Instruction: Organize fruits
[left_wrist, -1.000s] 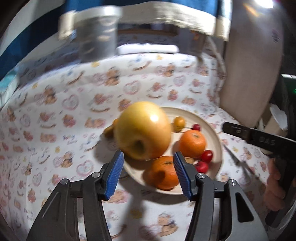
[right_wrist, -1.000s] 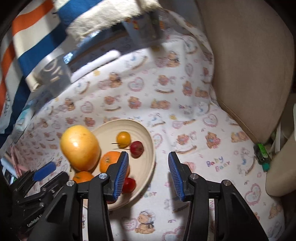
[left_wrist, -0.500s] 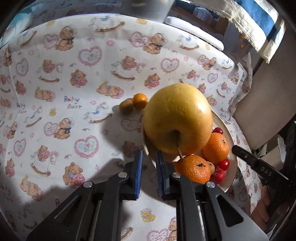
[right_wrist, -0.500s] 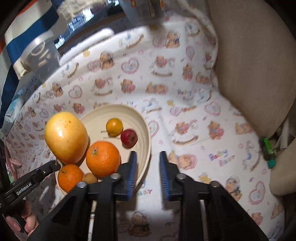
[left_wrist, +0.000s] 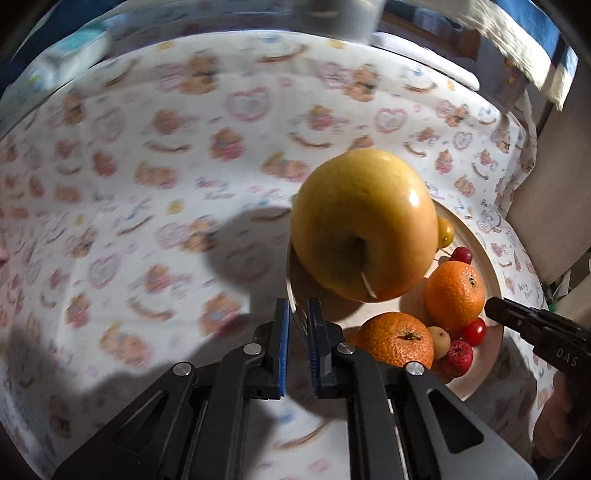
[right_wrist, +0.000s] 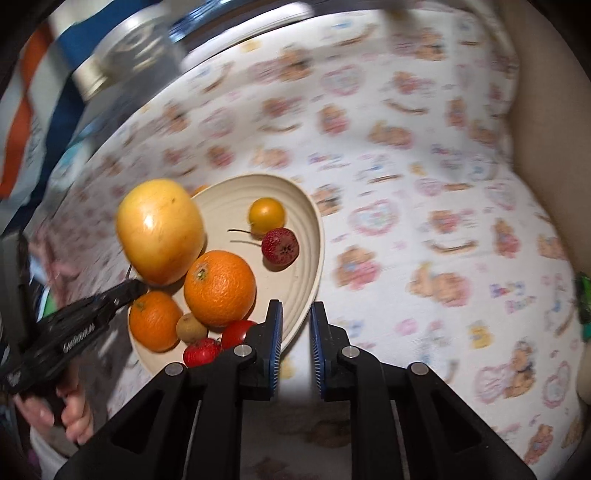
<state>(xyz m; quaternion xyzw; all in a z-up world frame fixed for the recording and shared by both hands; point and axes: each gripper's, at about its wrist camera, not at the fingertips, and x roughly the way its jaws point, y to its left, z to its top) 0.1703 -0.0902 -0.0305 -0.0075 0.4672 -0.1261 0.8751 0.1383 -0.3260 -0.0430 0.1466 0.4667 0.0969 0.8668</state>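
**Left tongs** (left_wrist: 297, 345): you had them clenched to a narrow slit on the near-left rim of the plate (left_wrist: 491, 266), under the apple (left_wrist: 362, 225).

**Right tongs** (right_wrist: 295, 345): closed likewise on the opposite rim, pads straddling the edge.

**Plate:** cream and ridged. It was sharp in both views while the cloth (left_wrist: 147, 184) was smeared, so it was probably off the cloth and riding with your hands.

**Load:**
- The apple was at one edge.
- Two oranges (left_wrist: 454, 293) (left_wrist: 397, 343) lay in the middle.
- A yellow berry (right_wrist: 266, 216) and a rough red one (right_wrist: 280, 245) sat on the bare side.
- A few small red and brown fruits were crowded by the right tongs.

**Step in hand:** carrying the loaded plate.

**Handling notes:**
- The apple was heavy and off-centre, so the left rim needed the firmer pinch.
- You had to keep both hands level and at a fixed spacing. Any tilt would roll the round fruits toward the low edge.
- You needed to set the plate flat before loosening either grip.
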